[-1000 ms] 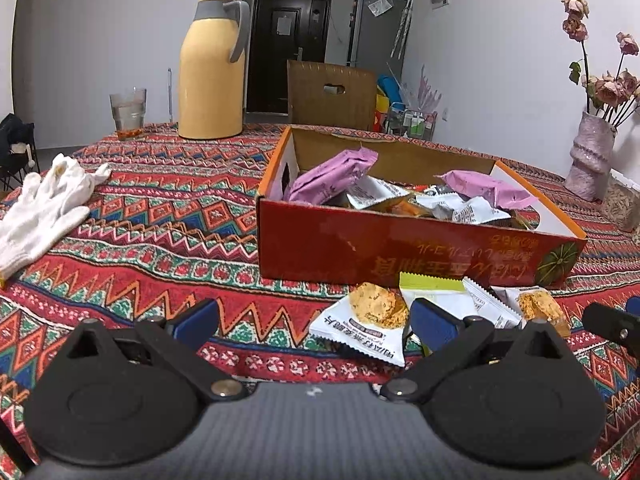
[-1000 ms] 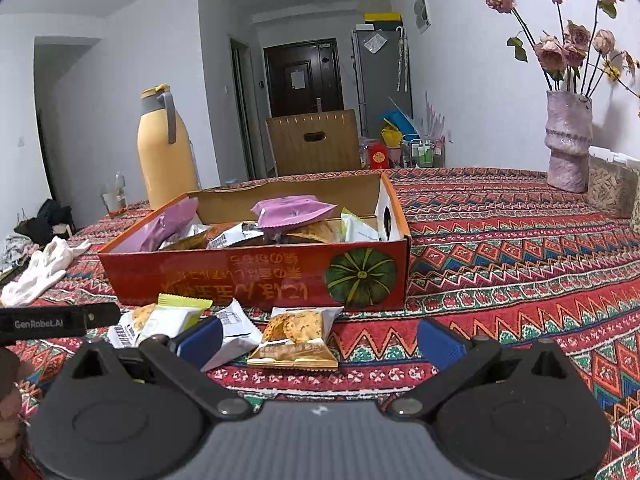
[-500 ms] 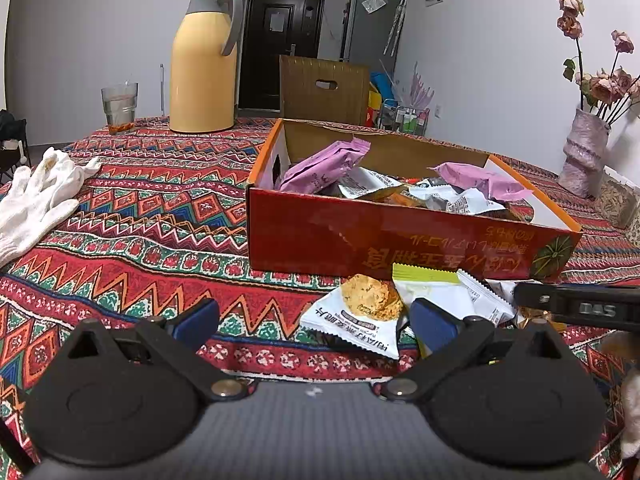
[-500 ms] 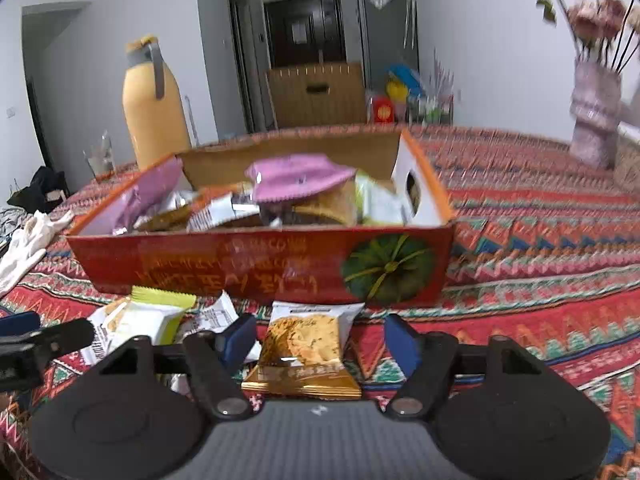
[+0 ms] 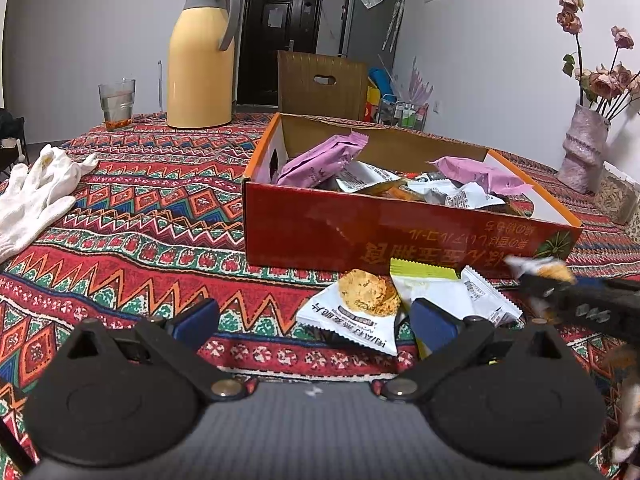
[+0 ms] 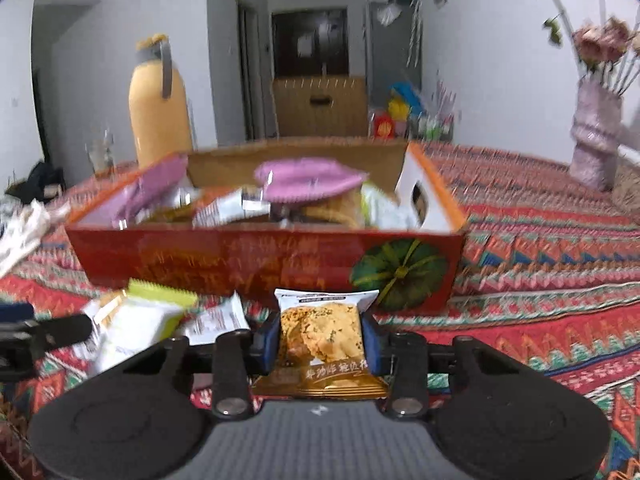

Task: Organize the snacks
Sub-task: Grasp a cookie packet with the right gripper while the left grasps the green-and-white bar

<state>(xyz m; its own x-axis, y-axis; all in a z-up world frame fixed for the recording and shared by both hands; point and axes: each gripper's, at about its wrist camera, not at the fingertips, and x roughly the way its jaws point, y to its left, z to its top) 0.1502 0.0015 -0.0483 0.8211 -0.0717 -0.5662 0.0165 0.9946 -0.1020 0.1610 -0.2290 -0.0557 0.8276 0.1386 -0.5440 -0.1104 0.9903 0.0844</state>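
1. Three loose snack packets lay on the patterned red table [image 5: 152, 216] in front of the red cardboard box [image 5: 320, 232]: a white packet printed with a round biscuit [image 5: 360, 308], a white packet with a lime-green top edge [image 5: 424, 280], and a plain white packet with a barcode [image 5: 480, 296] beside it.
2. One further snack, an orange-and-white biscuit packet [image 6: 323, 336], sat upright between the blue fingers [image 6: 267, 340] of the right gripper [image 6: 322, 340], which clenched it from both sides, just in front of the box's pumpkin picture.
3. Two purple wrappers [image 5: 320, 160] showed inside the box among several white and orange ones, too jumbled to count.
4. One left gripper [image 5: 312, 320] hung with its fingers spread wide and nothing between them; the round-biscuit packet lay just ahead, near its right finger.
5. One yellow thermos jug [image 5: 200, 64], one drinking glass [image 5: 117, 100], one pair of white gloves [image 5: 36, 196] and one pale vase of dried roses [image 5: 584, 152] stood or lay farther off on the table.
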